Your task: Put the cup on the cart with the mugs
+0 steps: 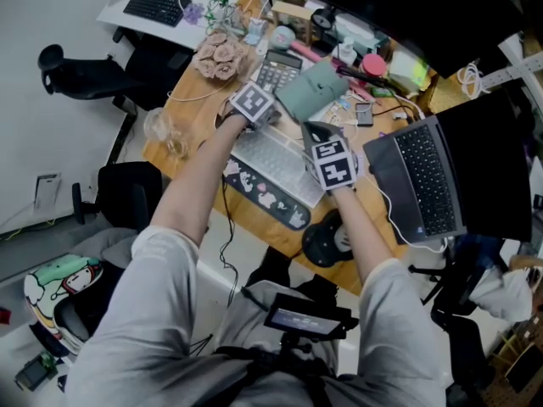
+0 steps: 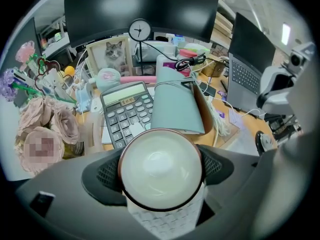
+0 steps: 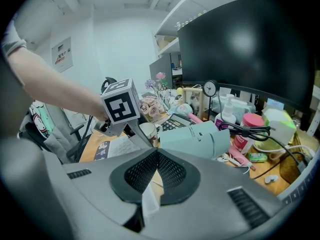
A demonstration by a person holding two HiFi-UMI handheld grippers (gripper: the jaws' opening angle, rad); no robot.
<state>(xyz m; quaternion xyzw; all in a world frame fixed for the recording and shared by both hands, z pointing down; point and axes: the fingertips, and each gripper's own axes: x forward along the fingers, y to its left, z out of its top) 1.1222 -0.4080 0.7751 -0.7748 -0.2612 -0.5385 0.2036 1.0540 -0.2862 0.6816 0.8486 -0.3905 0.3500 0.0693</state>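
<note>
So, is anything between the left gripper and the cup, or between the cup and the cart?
Nothing visible does: the cup sits between the jaws of the left gripper, which close against its sides. The cart with the mugs shows in no view, so that stretch cannot be judged.

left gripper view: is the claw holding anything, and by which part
The cup, clamped by the left claw across opposite sides of its wall, just under the rim.

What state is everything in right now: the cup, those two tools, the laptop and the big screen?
left tool: closed on the cup.
cup: upright, empty.
right tool: shut, holding nothing.
laptop: lid open, screen dark.
monitor: screen dark.
</note>
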